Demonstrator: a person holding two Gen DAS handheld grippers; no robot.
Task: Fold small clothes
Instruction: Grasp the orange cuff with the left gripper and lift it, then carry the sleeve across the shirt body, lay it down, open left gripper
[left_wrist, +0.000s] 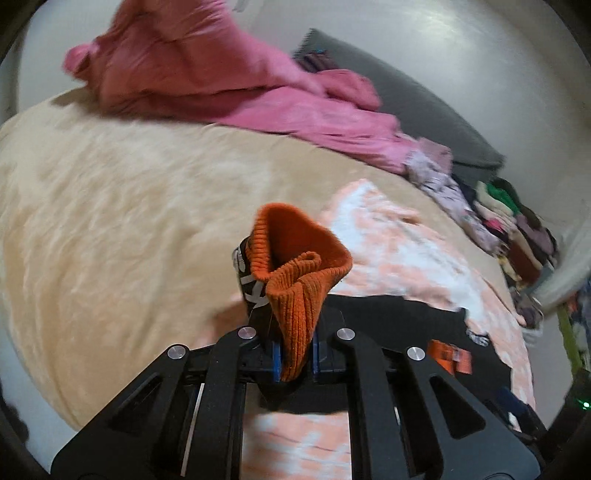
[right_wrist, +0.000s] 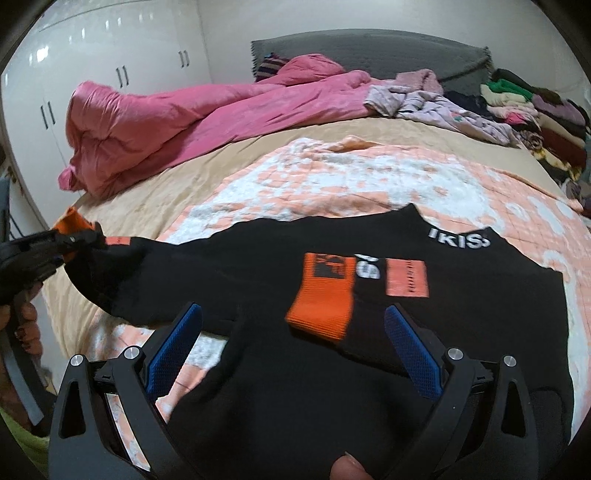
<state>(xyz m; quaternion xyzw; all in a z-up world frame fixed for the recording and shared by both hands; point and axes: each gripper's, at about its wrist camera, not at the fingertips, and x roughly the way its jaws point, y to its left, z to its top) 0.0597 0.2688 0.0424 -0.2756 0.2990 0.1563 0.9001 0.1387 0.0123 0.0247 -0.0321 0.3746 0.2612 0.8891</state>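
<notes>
Pinching the orange ribbed cuff (left_wrist: 295, 280), the left gripper (left_wrist: 295, 360) lifts one sleeve of the black sweatshirt (right_wrist: 258, 273), probably to fold it inward. The right gripper (right_wrist: 291, 350) hovers spread wide above the shirt, spread on the peach quilt (right_wrist: 369, 177), holding nothing.

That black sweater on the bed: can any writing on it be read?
"IKIS", then an unclear rounded character: white letters on the black sweater, far edge.
White letters between its orange patches: folded over, unreadable.
White marks by the orange cuff in the left gripper: unreadable.
</notes>
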